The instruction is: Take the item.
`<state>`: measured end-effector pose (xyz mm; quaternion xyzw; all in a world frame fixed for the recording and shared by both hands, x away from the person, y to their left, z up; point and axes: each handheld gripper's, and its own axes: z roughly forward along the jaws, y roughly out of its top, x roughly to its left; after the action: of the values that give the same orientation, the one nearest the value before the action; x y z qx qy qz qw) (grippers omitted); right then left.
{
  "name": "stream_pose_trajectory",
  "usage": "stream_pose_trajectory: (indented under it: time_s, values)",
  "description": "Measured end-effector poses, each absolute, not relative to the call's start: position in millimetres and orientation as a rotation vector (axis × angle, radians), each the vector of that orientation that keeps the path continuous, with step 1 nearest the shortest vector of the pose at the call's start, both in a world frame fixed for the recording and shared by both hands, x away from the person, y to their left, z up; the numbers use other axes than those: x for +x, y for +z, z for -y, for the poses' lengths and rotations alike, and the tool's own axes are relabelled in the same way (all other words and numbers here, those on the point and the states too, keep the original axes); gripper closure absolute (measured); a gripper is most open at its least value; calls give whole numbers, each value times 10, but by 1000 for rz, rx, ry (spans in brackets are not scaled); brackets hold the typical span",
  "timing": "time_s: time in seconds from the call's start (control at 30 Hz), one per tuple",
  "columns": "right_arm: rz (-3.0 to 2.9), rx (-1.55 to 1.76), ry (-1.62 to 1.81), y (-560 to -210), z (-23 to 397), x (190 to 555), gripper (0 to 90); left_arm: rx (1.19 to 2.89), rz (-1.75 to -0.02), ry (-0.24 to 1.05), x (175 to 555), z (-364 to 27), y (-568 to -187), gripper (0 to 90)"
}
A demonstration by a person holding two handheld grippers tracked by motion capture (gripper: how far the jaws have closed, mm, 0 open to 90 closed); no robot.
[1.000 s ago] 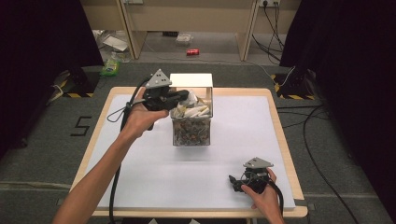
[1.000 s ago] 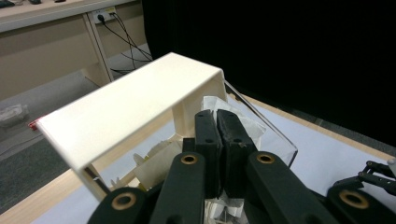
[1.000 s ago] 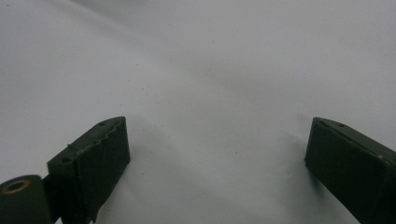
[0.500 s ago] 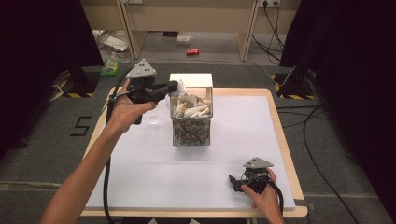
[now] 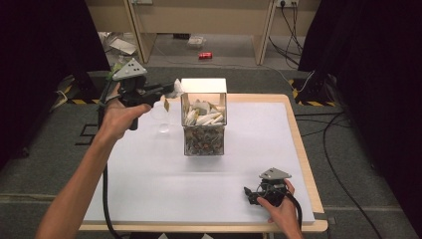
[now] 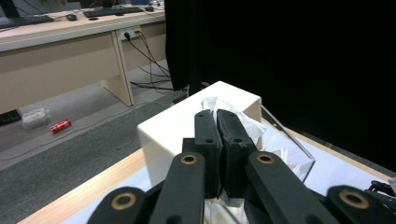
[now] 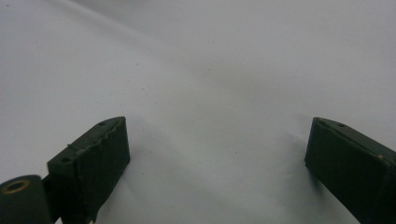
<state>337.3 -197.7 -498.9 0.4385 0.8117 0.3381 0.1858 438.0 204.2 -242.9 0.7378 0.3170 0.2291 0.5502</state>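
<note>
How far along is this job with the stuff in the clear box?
Done: the left gripper is shut on a clear wrapper. In hand: it holds that up left of the box. Left: setting it down; many pieces fill the box, and the right gripper rests open on the table.

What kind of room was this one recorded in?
Probably an office or lab corner set up for recording: a white-topped table ringed by black curtains, long desks with keyboards behind, cables across the grey carpet, hazard tape on the floor.
</note>
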Motion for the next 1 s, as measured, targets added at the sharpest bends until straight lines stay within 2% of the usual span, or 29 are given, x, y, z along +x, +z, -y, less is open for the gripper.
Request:
stream_pose_trajectory:
  time_s: [0.33, 1.0]
  values:
    - [-2287, 1237, 952, -4989, 1976, 3372, 71, 1703, -812, 563, 4463, -2292, -2538, 868]
    - [-2286, 1236, 951, -4989, 1975, 3372, 71, 1679, -974, 607, 4812, -2507, -3096, 866]
